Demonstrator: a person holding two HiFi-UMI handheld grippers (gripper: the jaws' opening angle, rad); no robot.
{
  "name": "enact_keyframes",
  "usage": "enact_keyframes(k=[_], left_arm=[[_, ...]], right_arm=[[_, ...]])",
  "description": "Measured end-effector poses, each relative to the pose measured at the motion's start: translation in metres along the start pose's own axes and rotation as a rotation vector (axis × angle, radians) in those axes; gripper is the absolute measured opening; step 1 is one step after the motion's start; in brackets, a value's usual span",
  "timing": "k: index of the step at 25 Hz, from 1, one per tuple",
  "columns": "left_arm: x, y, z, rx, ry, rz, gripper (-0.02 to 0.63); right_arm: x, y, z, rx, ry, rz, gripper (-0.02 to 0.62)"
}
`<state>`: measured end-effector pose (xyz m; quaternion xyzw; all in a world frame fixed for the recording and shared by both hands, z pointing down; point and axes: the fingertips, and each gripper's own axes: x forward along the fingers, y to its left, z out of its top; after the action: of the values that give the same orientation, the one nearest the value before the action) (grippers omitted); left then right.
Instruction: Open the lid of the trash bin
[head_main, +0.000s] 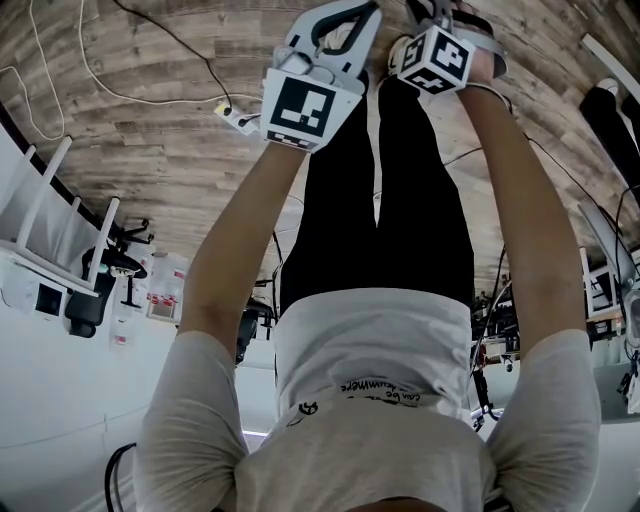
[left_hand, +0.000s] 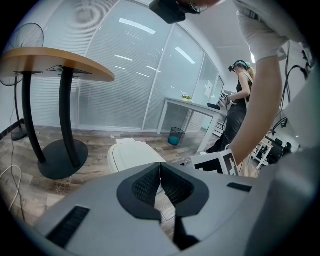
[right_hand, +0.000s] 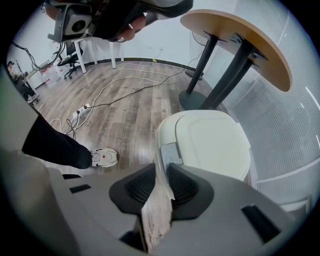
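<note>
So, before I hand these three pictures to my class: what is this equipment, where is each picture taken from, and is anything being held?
No robot: a person holds a two-jaw gripper in each hand. The head view looks down their body from a head camera; the other two cameras ride on the grippers. The left gripper has its jaws together, empty. The right gripper has its jaws apart above the white trash bin, gripping nothing. The bin stands on the wood floor beside a round table, its lid down.

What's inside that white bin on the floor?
The bin has its lid shut, so the inside is hidden. Only the lid's top shows, with a small grey panel at its edge.
</note>
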<state>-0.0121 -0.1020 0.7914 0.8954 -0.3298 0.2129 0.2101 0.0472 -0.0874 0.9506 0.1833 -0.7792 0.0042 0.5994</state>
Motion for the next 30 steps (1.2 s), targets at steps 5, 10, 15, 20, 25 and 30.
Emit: enact_keyframes(k=[5,10,15,20,25,30], left_arm=[[0.001,0.002,0.002,-0.01,-0.01,0.004,0.02],[0.0,0.007,0.004,-0.016,-0.011,0.01,0.02],[-0.002,0.011,0.005,-0.015,-0.013,0.017,0.02],[-0.004,0.011,0.008,-0.016,-0.018,0.02,0.02],[-0.004,0.009,0.017,-0.002,-0.021,0.017,0.02],[-0.005,0.009,0.03,0.016,-0.032,0.023,0.02]], right_arm=[[0.0,0.0,-0.001,-0.025,0.004,-0.009,0.075],[0.0,0.0,-0.001,-0.051,0.018,-0.014,0.06],[0.0,-0.001,0.001,-0.031,0.022,-0.013,0.094],[-0.002,0.004,0.002,0.008,0.022,0.005,0.14],[-0.011,-0.006,0.008,0.066,-0.009,-0.009,0.118],[-0.028,-0.018,0.016,0.116,-0.06,-0.032,0.114]])
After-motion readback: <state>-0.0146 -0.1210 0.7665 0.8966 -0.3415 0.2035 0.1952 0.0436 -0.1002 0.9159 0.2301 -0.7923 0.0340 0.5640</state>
